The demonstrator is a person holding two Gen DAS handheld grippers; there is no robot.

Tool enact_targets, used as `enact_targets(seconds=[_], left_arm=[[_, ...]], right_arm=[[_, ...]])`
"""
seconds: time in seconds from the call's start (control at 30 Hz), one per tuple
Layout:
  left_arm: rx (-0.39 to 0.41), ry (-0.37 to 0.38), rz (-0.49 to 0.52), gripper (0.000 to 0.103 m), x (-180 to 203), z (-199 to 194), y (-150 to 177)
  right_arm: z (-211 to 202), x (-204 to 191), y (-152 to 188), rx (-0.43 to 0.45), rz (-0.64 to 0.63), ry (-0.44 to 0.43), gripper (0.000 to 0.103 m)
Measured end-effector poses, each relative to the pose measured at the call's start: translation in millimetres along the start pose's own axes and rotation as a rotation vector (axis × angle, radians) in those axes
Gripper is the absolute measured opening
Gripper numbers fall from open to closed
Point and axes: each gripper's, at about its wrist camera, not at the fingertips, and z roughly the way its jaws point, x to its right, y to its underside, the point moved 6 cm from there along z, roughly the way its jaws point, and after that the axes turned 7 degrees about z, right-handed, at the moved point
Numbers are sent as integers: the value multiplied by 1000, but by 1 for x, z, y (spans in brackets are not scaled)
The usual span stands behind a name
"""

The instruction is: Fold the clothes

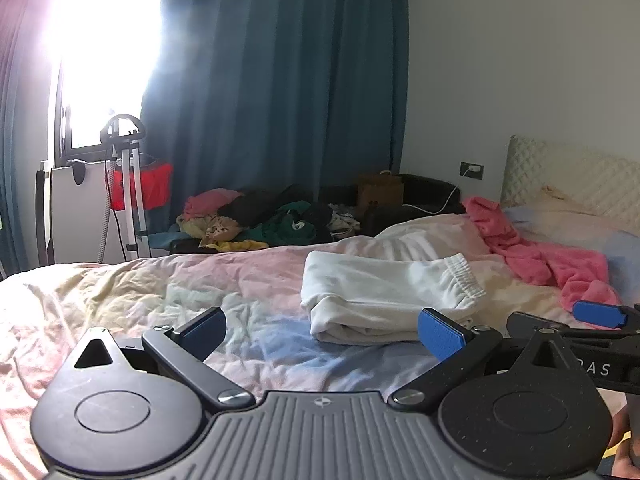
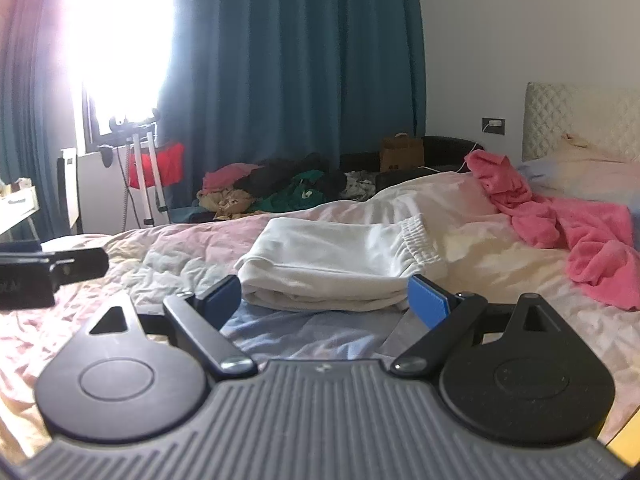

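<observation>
Two grippers are in my hands, and both are low over the bed, looking across it toward the blue curtain and the bright window. The bed takes most of both views; its pale sheet is wrinkled, with pink, yellow and blue tints. Behind it, at the far side, a pile of mixed clothes lies near the curtain. A pink garment is spread loosely on the right part of the bed, near the headboard.

The white trousers lie folded on the sheet, elastic waistband to the right, just ahead of my grippers. They are nearer to the right one.

My left gripper is held level with its fingers wide apart, and nothing is between them; only sheet shows there. My right gripper is level too, its fingers spread wide, empty, the folded trousers just beyond the tips. It stands just beside the left one, a little ahead of it.
</observation>
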Motion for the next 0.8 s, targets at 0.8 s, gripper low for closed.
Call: enact_targets(seconds=[0.8], left_arm=[[-13, -30, -20, 103, -9, 8, 7]], right_arm=[[3, 0, 3, -33, 7, -4, 91]])
